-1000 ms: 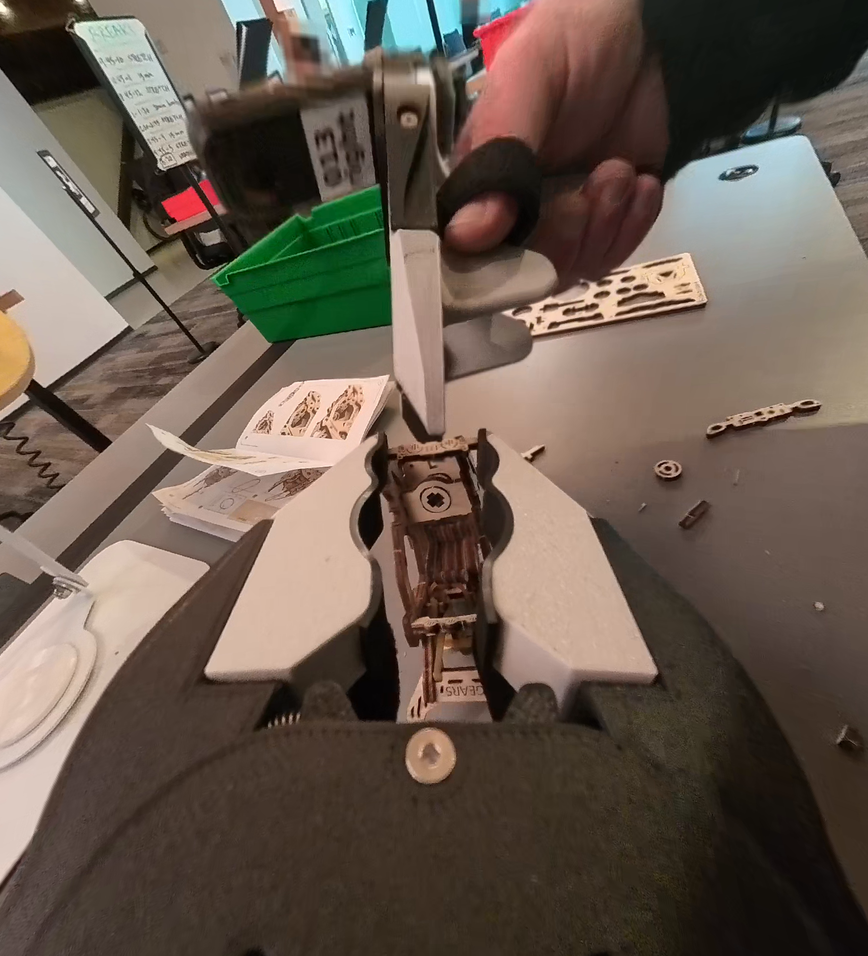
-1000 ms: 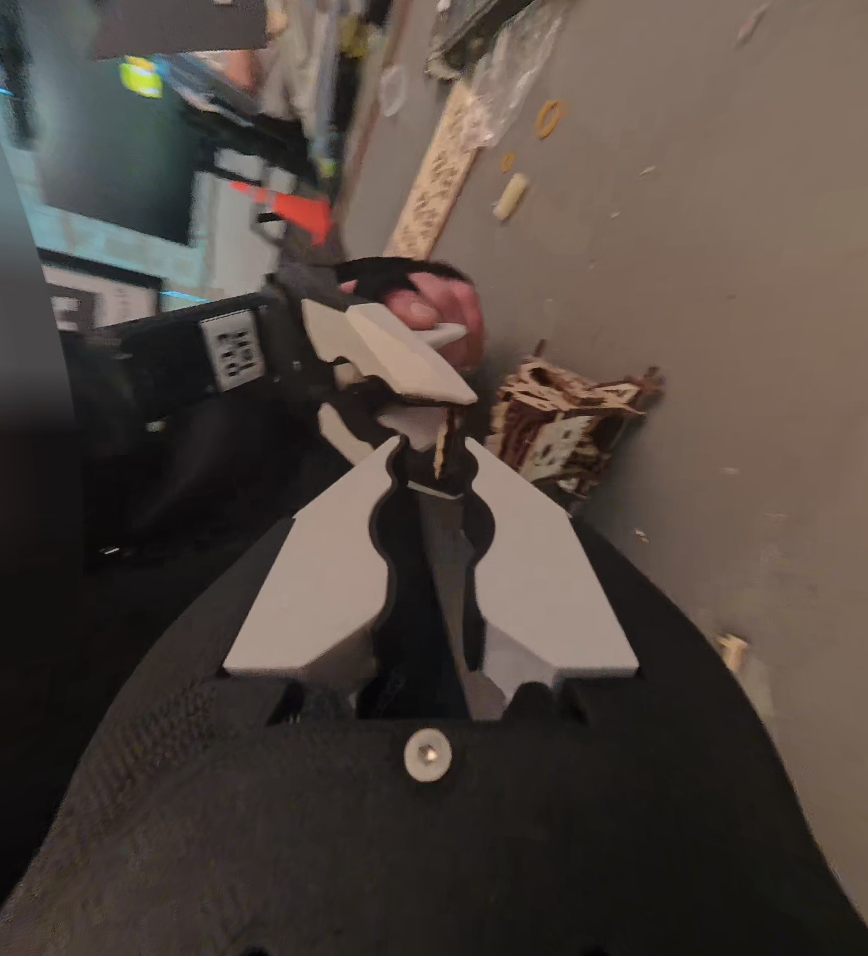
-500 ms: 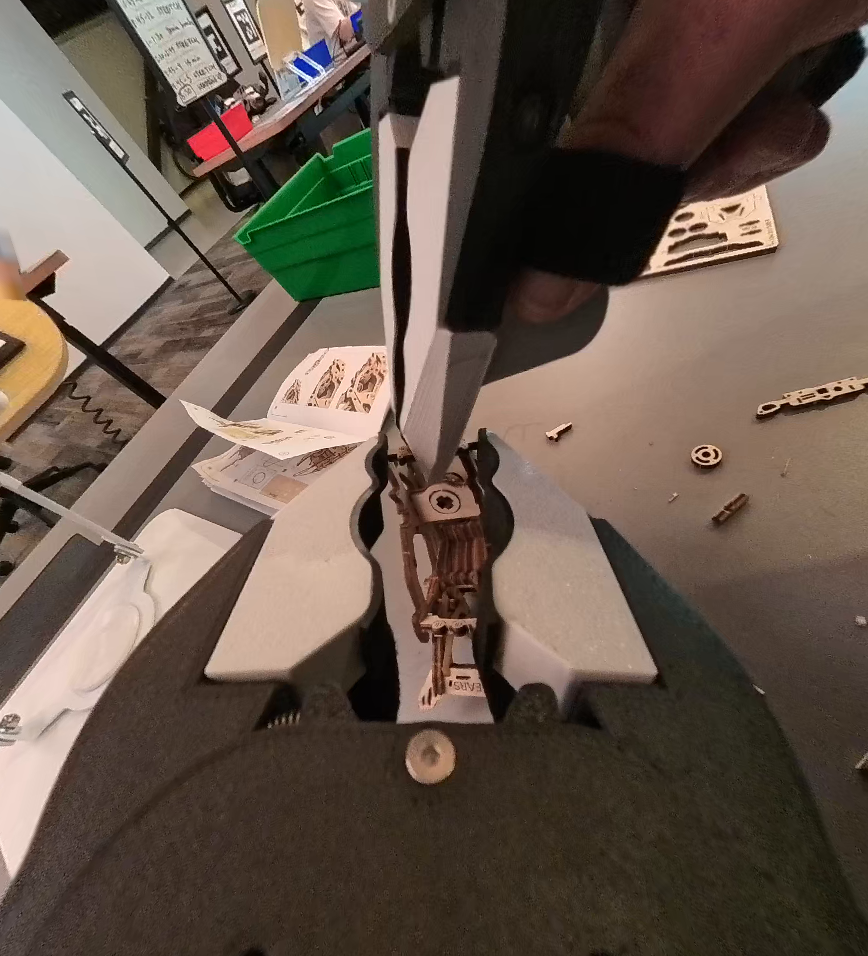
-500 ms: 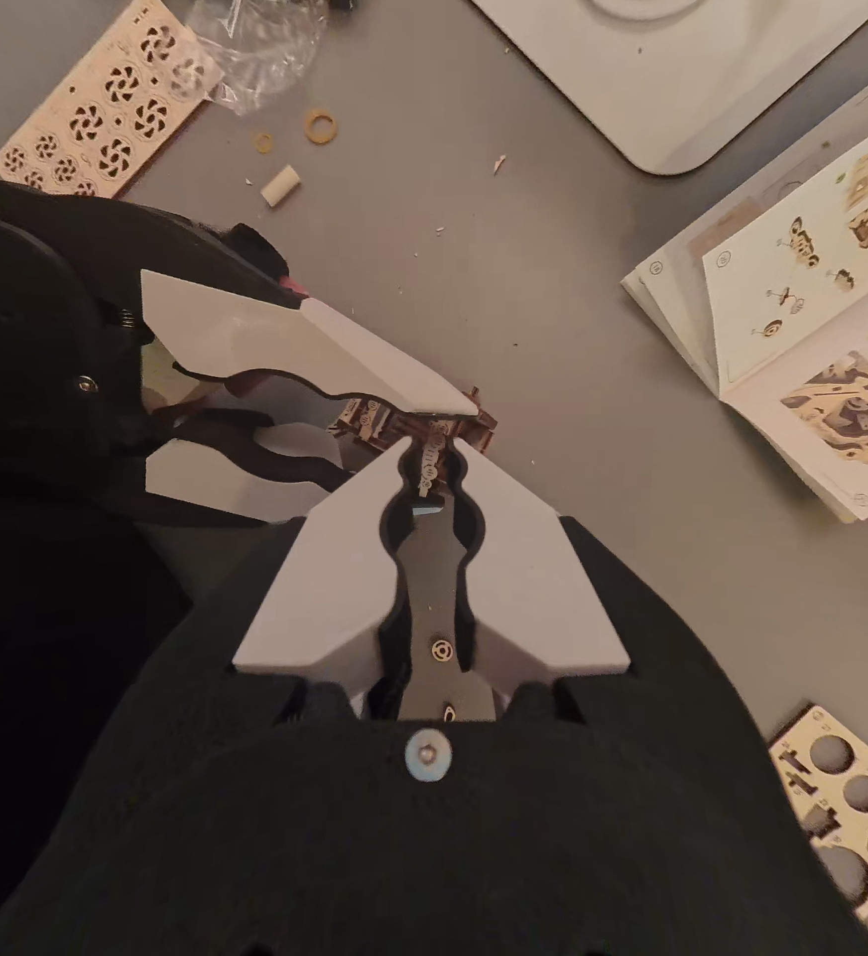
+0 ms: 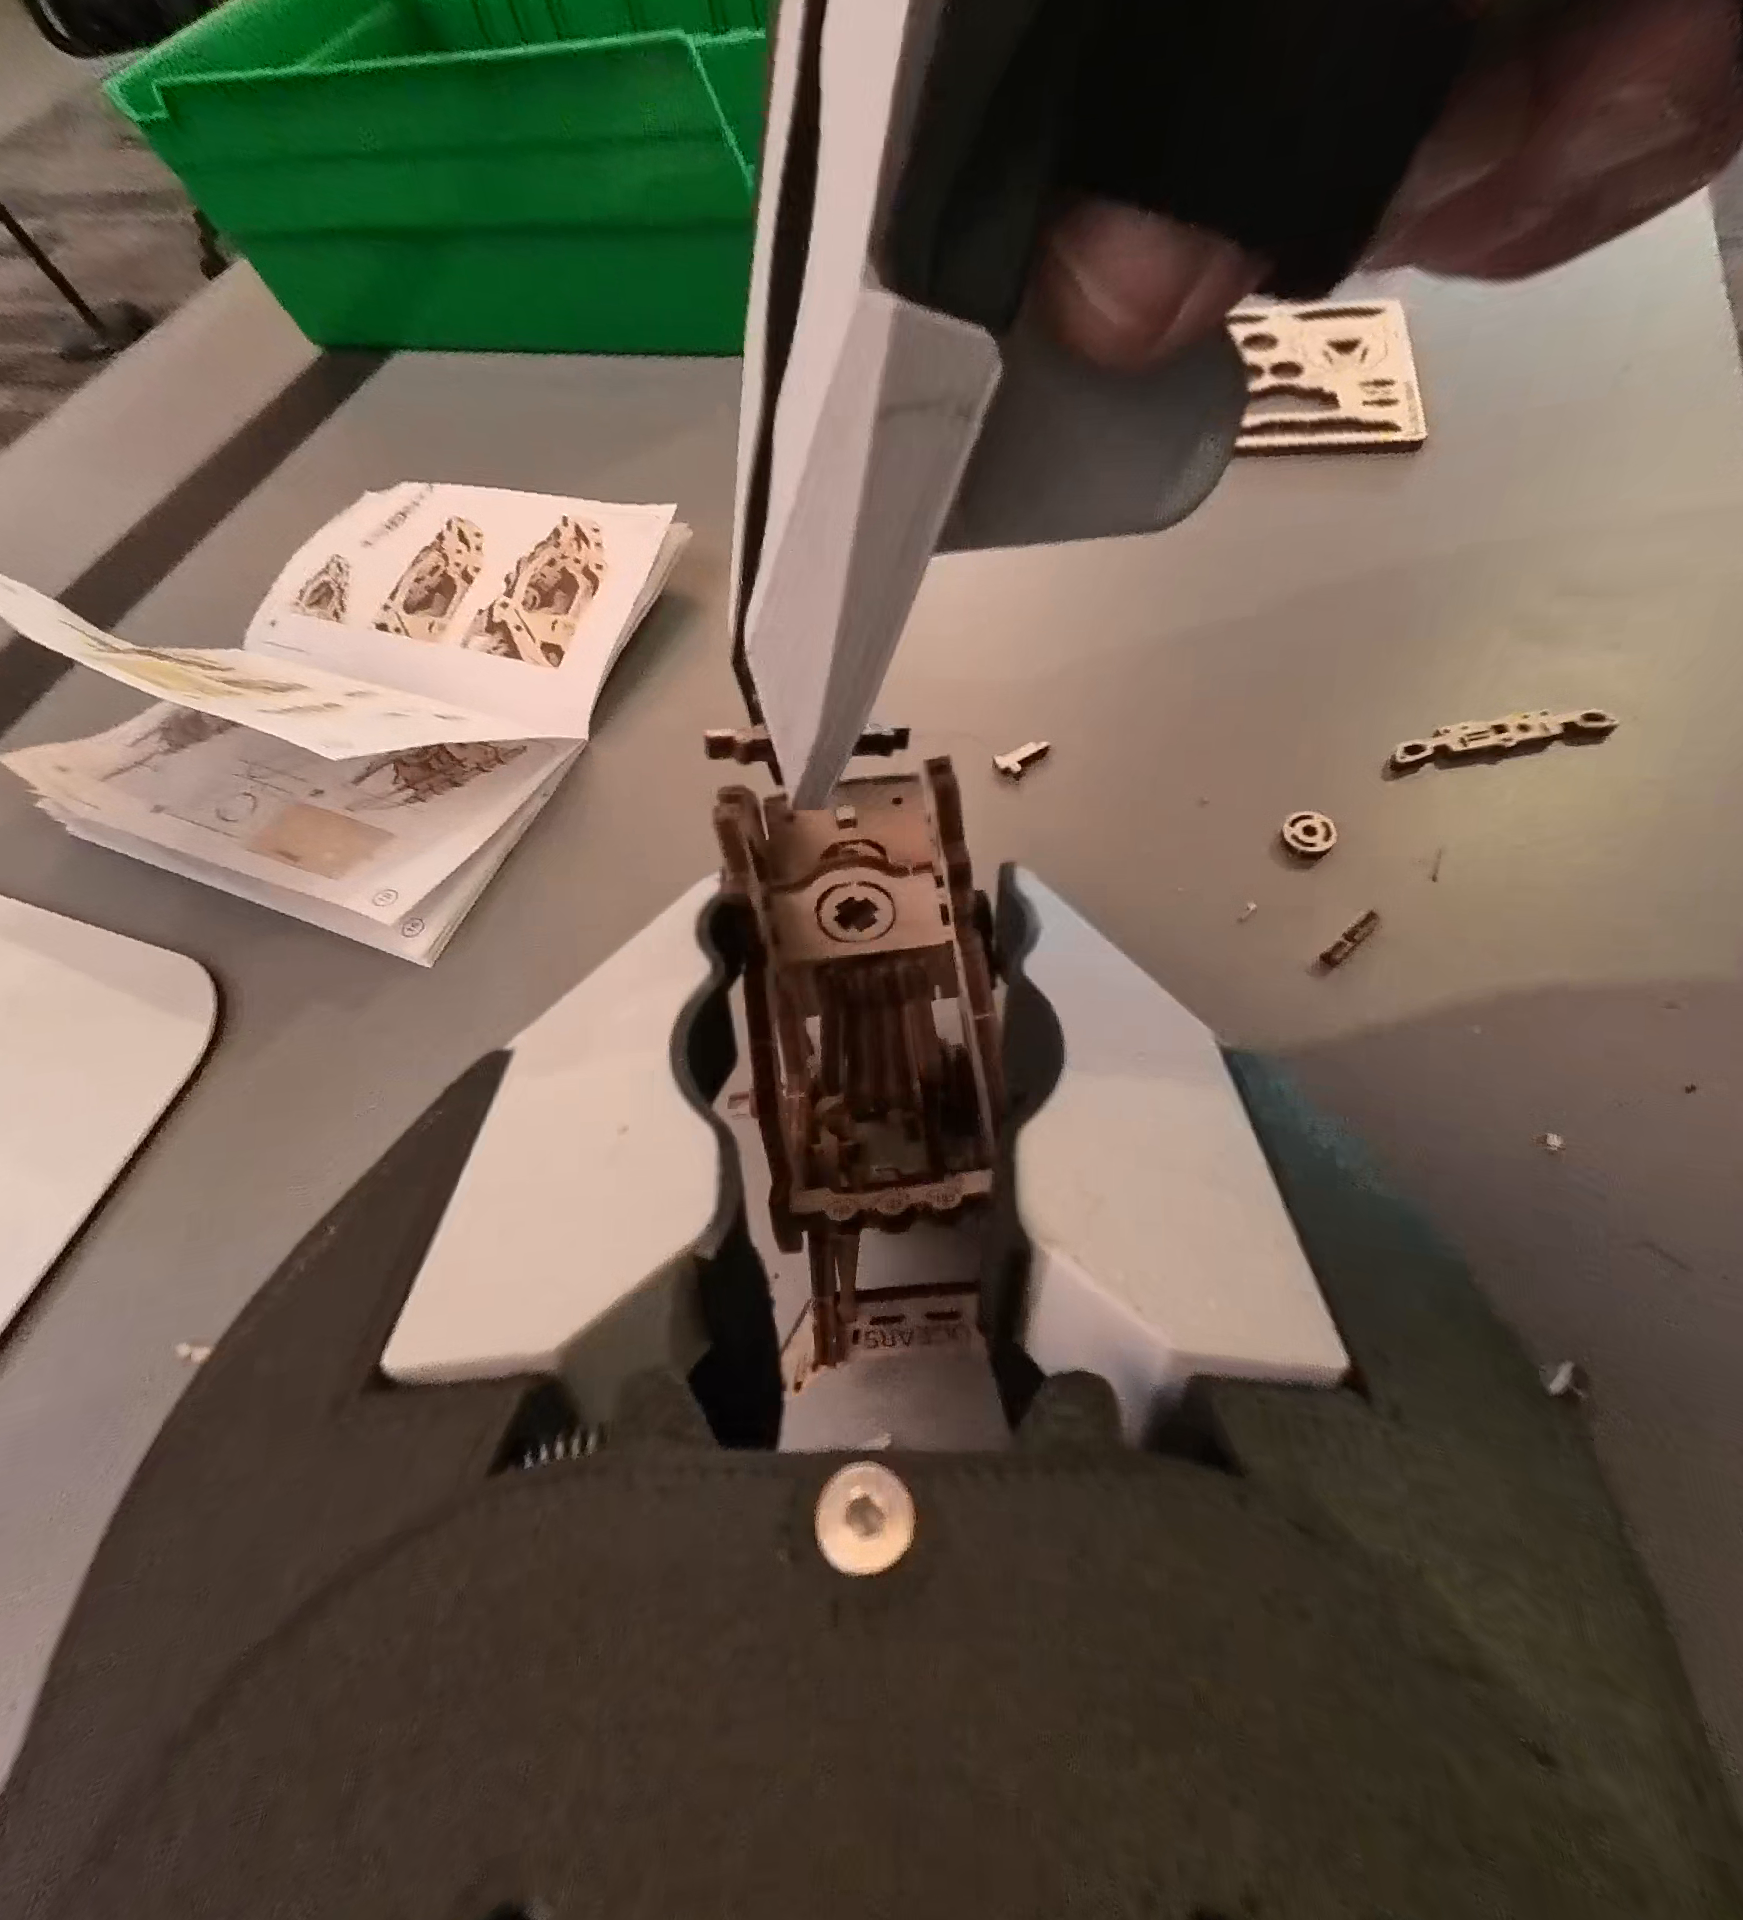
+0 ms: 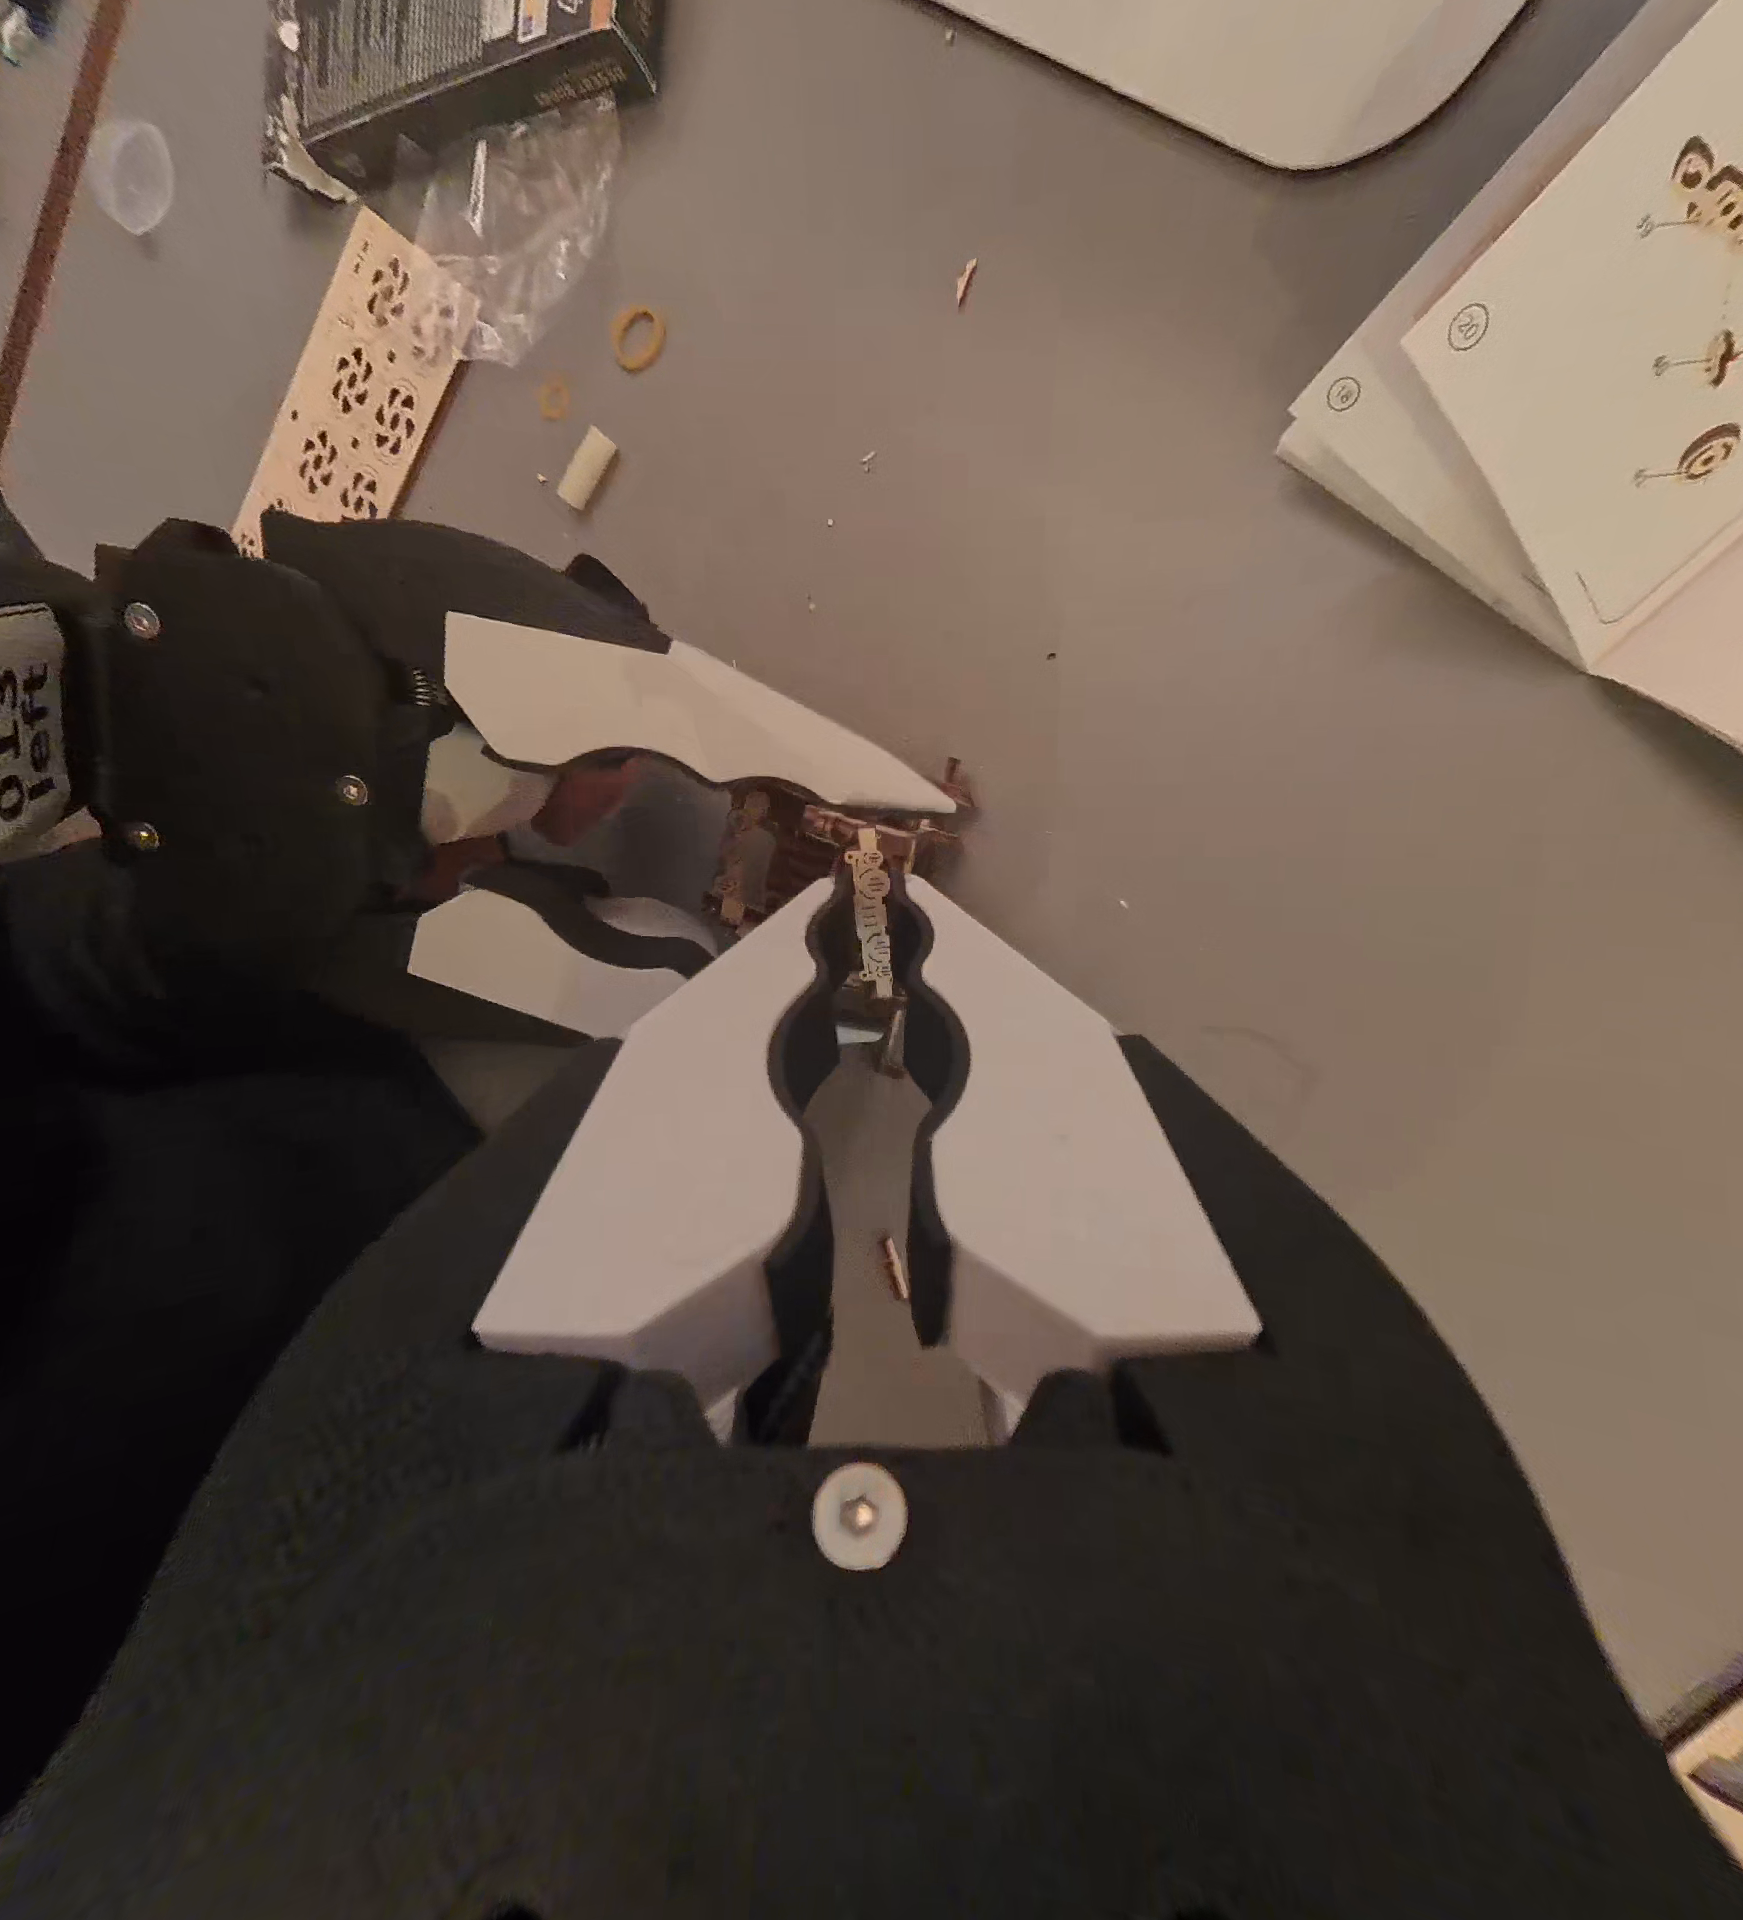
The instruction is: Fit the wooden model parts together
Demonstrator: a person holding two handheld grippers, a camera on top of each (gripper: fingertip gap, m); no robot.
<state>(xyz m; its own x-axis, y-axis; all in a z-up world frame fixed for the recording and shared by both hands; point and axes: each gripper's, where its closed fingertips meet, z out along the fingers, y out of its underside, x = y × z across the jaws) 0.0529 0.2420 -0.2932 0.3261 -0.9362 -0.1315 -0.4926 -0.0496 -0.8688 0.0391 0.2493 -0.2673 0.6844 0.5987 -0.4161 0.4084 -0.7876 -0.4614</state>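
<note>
The step in hand looks like seating a small part into the model. At centre frame of the left wrist view the left gripper (image 5: 862, 997) has its jaws closed on the sides of the model (image 5: 872, 1023), held over the table (image 5: 1469, 644). From the top of the frame the right gripper (image 5: 794, 774) comes down, jaws narrow and pinching a thin strip (image 6: 871, 925) at the model's upper edge. Next, the strip likely needs aligning with its slot and a gentle, straight press while the left grip holds steady.
</note>
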